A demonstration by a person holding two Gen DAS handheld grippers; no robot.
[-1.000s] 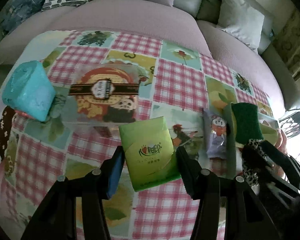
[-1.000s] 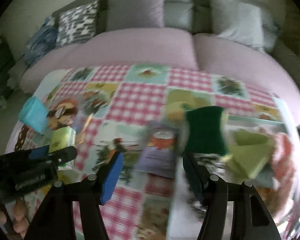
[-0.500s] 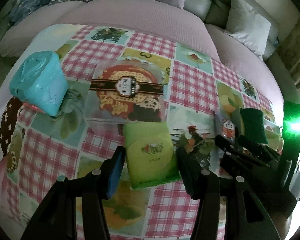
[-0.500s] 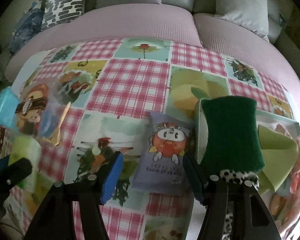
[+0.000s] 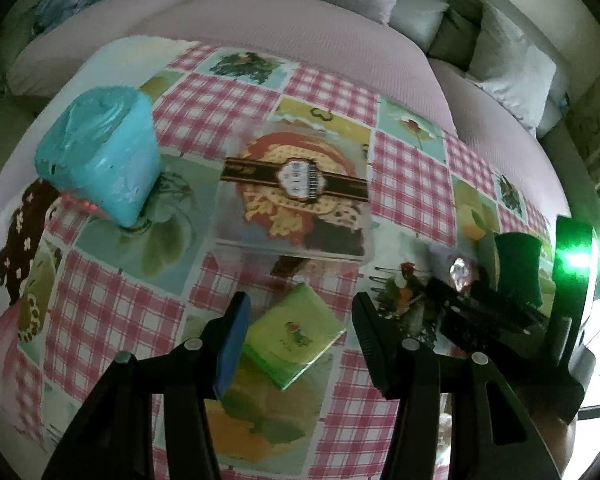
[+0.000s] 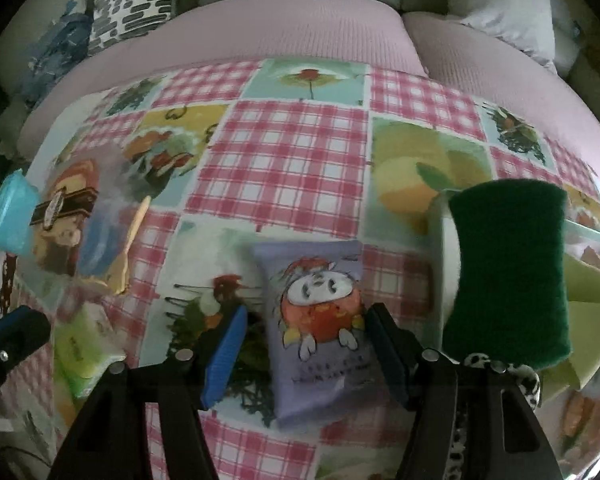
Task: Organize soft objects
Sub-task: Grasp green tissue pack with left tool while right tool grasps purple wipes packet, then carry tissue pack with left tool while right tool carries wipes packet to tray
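Left wrist view: the left gripper [image 5: 300, 322] gapes wide around a green square tissue pack [image 5: 296, 334] lying on the checked tablecloth [image 5: 404, 188], gripping nothing. The right gripper [image 6: 302, 334], equally spread, straddles a lilac cartoon-printed tissue pack [image 6: 320, 328] beside a dark green scouring sponge [image 6: 508, 268].

The checked tablecloth [image 6: 284, 160] carries a purple tissue pack [image 6: 320, 336], green tissue pack [image 5: 296, 332] and teal pouch [image 5: 100, 160].
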